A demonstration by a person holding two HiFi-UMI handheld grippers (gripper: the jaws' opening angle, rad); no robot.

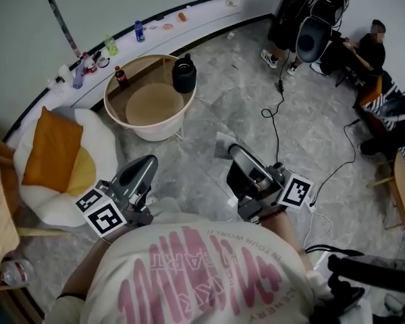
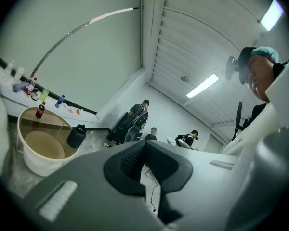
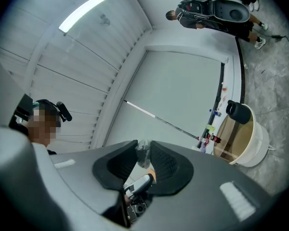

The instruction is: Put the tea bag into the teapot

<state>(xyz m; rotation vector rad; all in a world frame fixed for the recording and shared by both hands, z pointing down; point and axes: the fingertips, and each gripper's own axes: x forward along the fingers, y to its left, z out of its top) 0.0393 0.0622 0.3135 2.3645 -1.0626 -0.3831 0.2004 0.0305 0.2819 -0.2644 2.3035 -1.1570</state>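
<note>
Count: two handheld grippers, one tea bag, one teapot, one side table, one cola bottle.

- Right gripper [image 1: 233, 151]: jaws clamped on pale crumpled tea bag [image 3: 143, 153] near pad tips.
- Tea bag long axis: roughly along jaws, top end level with tips.
- Left gripper [image 1: 148, 162]: jaws together, nothing between.
- Round black teapot [image 1: 184, 75]: on rim of cream round side table [image 1: 152, 131], well apart from both grippers.
- Small cola bottle [image 1: 121, 77]: upright on opposite rim.
</note>
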